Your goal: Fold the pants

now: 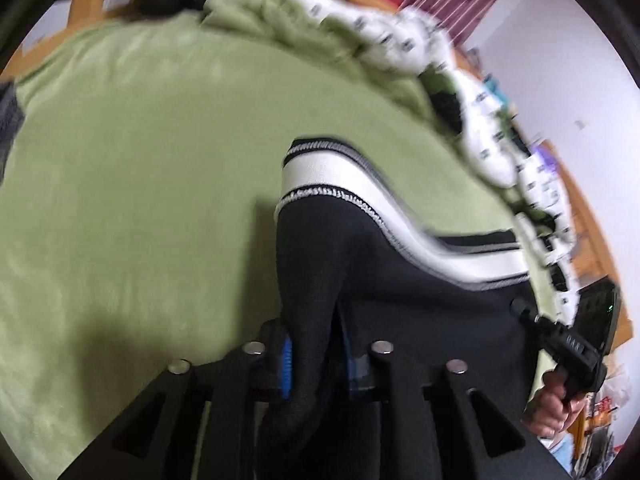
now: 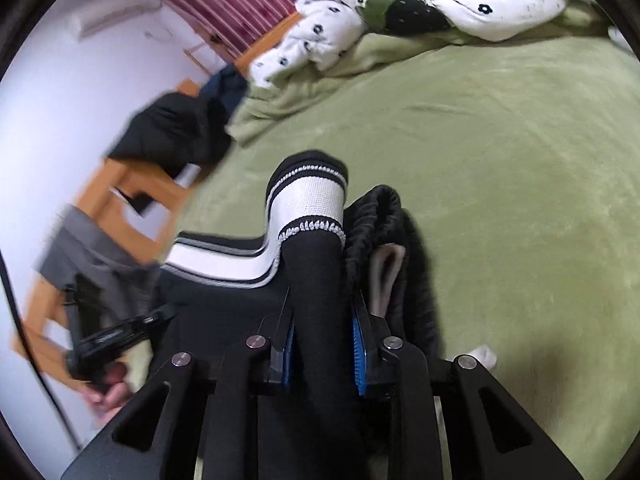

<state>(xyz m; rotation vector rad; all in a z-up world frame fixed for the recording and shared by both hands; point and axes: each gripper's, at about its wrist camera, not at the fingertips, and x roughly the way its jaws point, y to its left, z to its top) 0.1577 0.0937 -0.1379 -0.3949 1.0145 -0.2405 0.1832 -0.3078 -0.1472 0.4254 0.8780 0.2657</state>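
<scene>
Black pants (image 1: 400, 280) with a white and black striped side band are held up above a green bed cover (image 1: 140, 160). My left gripper (image 1: 316, 356) is shut on a bunched fold of the black fabric. My right gripper (image 2: 322, 344) is shut on another fold of the pants (image 2: 316, 264), with the striped band draped over the top and the elastic waistband (image 2: 380, 208) hanging to its right. The right gripper shows in the left wrist view (image 1: 560, 340), and the left one in the right wrist view (image 2: 108, 340).
A white flowered duvet (image 2: 440, 4) lies crumpled at the far side of the bed (image 2: 520, 160). Dark clothes (image 2: 172, 132) hang over a wooden chair (image 2: 132, 200) beside the bed. A white wall (image 2: 60, 100) and a red striped curtain (image 2: 240, 0) stand behind.
</scene>
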